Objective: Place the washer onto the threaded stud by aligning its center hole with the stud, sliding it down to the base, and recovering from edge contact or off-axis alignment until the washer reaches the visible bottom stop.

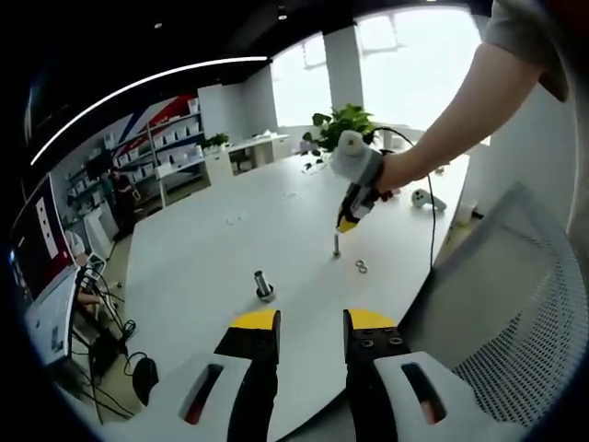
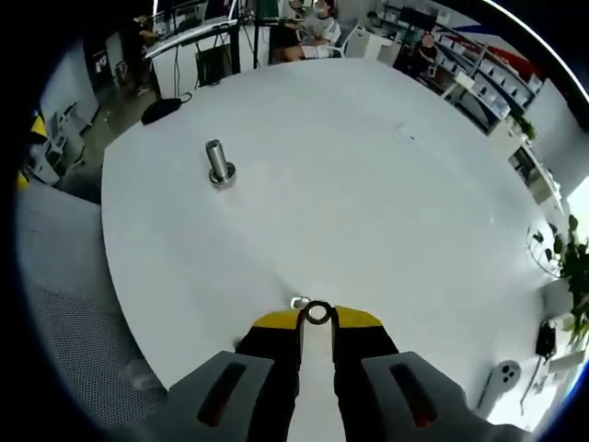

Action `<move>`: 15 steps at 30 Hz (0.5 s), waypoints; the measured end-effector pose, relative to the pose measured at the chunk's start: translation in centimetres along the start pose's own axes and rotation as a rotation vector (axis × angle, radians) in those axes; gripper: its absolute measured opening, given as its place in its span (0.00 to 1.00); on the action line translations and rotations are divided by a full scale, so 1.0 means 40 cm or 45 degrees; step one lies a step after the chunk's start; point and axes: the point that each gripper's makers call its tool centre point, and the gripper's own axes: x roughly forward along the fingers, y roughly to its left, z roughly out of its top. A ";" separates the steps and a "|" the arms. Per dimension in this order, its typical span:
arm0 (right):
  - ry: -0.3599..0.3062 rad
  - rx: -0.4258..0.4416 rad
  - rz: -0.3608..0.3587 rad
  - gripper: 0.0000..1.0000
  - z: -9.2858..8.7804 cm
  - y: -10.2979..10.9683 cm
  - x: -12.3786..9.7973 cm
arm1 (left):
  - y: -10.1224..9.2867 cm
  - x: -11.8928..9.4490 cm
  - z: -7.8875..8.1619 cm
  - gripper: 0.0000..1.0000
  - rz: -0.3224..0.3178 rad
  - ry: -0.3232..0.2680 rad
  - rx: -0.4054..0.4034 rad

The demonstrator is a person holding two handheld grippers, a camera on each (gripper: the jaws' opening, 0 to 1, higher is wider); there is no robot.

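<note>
Left gripper view: large bolt (image 1: 264,284) seen upright on white table (image 1: 202,258), left of threaded stud (image 1: 337,245); stud's long axis vertical, tip up. Left gripper (image 1: 311,324) held parted, nothing gripped. Spare washers (image 1: 362,267) lie right of stud. Right gripper view: washer (image 2: 317,313) pinched between closed tips of right gripper (image 2: 317,319), hole facing camera.

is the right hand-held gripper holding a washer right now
Yes, in the right gripper view the right hand-held gripper pinches a washer between its yellow-tipped jaws, above the white table.
</note>
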 end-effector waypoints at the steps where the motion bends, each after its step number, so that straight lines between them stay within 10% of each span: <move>1: 0.002 -0.008 0.005 0.14 0.002 0.005 0.003 | 0.000 0.000 0.000 0.26 0.000 0.001 0.001; 15: 0.037 -0.051 0.033 0.14 0.003 0.017 0.021 | -0.003 0.001 -0.002 0.26 -0.007 0.004 0.002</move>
